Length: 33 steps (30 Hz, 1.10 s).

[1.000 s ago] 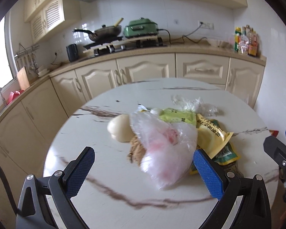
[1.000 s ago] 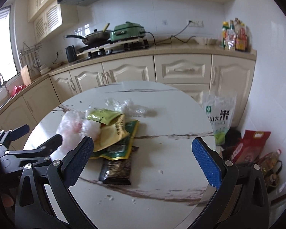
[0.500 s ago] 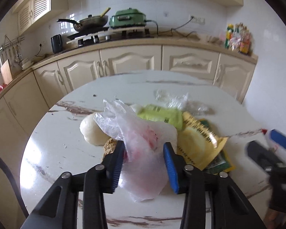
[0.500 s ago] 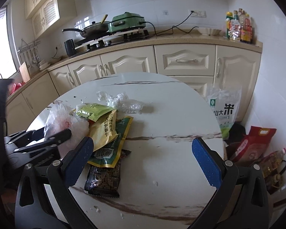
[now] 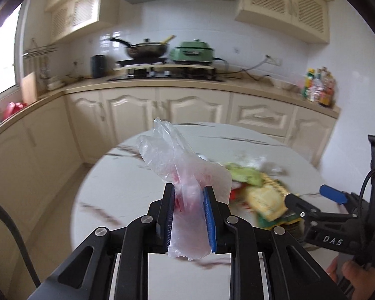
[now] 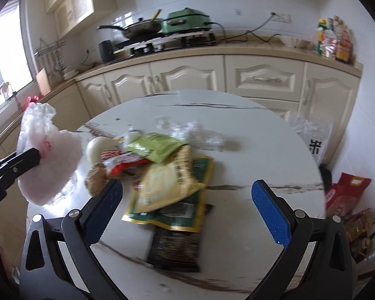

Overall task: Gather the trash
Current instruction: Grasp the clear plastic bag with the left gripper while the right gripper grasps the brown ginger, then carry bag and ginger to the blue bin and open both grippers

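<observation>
My left gripper [image 5: 189, 195] is shut on a clear plastic bag [image 5: 185, 170] with pink-red contents and holds it above the round marble table [image 5: 122, 187]. The bag also shows at the left of the right wrist view [image 6: 50, 155]. My right gripper [image 6: 187, 200] is open and empty, hovering over a pile of wrappers: a yellow packet [image 6: 167, 180], a light green packet [image 6: 152, 147], a red wrapper [image 6: 122, 162], a dark packet [image 6: 175, 247] and crumpled clear plastic [image 6: 192, 135]. A pale bun [image 6: 97, 147] and a brown lump [image 6: 96, 177] lie left of the pile.
Cream kitchen cabinets and a counter with a stove, pan and green pot [image 6: 185, 21] stand behind the table. A rice bag [image 6: 312, 137] and red bags [image 6: 342, 195] sit on the floor at the right. Bottles [image 6: 333, 40] stand on the counter's right end.
My left gripper closed on the plastic bag and lifted it off the table, uncovering the bun and brown lump. My right gripper moved in over the wrapper pile, still open.
</observation>
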Each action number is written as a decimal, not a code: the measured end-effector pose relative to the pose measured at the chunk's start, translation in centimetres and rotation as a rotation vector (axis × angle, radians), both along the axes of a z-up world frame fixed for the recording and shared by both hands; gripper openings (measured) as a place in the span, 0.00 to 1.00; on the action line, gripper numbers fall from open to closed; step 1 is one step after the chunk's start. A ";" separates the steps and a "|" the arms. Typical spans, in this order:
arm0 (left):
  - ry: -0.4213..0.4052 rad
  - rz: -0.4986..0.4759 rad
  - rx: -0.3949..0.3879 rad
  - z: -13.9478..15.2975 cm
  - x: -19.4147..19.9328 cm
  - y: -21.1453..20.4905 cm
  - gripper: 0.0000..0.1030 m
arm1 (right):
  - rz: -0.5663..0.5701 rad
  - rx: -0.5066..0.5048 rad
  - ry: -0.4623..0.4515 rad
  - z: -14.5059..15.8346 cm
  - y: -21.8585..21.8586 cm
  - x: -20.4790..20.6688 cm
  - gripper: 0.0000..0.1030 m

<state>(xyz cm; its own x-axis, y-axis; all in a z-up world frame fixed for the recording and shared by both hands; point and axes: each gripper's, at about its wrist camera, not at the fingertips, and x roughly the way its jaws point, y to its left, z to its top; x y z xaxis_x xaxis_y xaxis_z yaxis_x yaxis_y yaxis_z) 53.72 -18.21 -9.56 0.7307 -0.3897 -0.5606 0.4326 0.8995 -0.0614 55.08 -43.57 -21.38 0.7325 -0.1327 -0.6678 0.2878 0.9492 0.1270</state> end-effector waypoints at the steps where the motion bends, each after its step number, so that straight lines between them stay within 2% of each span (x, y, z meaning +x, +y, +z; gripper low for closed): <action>1: 0.005 0.013 0.001 -0.1 0.0 0.7 0.18 | 0.015 -0.001 0.003 0.0 0.7 0.5 1.00; 9: 0.032 0.073 0.008 -1.3 -1.0 4.3 0.18 | 0.135 0.024 0.076 -1.7 6.6 5.2 1.00; 13: 0.054 0.069 0.009 -1.4 -0.6 5.4 0.19 | 0.179 0.074 0.116 -3.1 8.8 7.7 0.99; 15: 0.063 0.062 0.003 -1.3 0.3 6.1 0.18 | 0.179 0.082 0.142 -3.8 9.3 8.6 0.92; 17: 0.069 0.051 -0.004 -1.3 0.5 6.5 0.18 | 0.173 0.078 0.174 -4.6 9.9 9.6 0.74; 21: 0.082 0.039 -0.024 -1.2 0.9 6.8 0.19 | 0.142 0.036 0.211 -5.5 10.0 10.7 0.64; 22: 0.086 0.036 -0.027 -1.3 1.0 7.1 0.18 | 0.133 0.028 0.214 -5.5 9.8 10.7 0.54; 29: 0.086 0.032 -0.058 -0.5 0.6 9.0 0.18 | 0.119 0.029 0.200 -4.8 9.5 9.6 0.52; 33: 0.073 0.058 -0.083 0.2 -0.5 11.0 0.18 | 0.131 0.033 0.159 -2.9 10.6 7.7 0.52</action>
<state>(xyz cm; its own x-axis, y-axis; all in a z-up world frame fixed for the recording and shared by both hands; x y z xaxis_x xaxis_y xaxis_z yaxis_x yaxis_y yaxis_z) 53.20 -7.21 -9.37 0.7117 -0.3952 -0.5807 0.3715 0.9134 -0.1663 62.73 -32.96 -24.25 0.6269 -0.0192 -0.7789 0.1806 0.9761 0.1212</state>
